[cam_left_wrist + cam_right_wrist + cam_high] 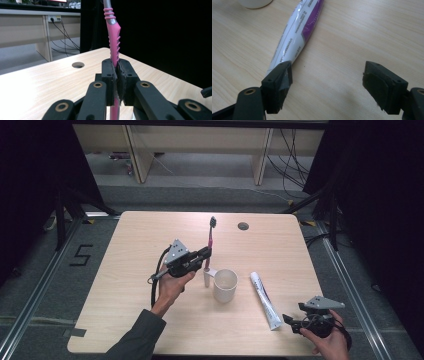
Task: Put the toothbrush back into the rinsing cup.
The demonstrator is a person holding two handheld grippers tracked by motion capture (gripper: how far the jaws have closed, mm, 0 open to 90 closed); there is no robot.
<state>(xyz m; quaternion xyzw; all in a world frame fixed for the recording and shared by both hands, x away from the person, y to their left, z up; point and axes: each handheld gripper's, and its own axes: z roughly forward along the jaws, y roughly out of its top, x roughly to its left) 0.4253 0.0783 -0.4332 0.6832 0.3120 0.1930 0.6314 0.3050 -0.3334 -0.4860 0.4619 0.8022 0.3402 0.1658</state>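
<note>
A pink toothbrush point(209, 244) with a dark head stands nearly upright above the table, left of the white mug point(225, 285). My left gripper point(206, 253) is shut on its handle. In the left gripper view the pink ribbed handle point(114, 37) rises from between the two closed pads. A white and purple toothpaste tube point(265, 300) lies flat to the right of the mug. My right gripper point(290, 321) rests low near the table's front right corner, open, just past the tube's flat end. In the right gripper view the tube point(297, 37) reaches the left pad, with bare wood between the jaws.
The wooden table point(150, 235) has a round cable hole point(243, 226) at the back. Black curtains flank both sides. Desk legs and cables stand on the floor beyond the far edge. A person's sleeve point(137, 337) comes in at the front left.
</note>
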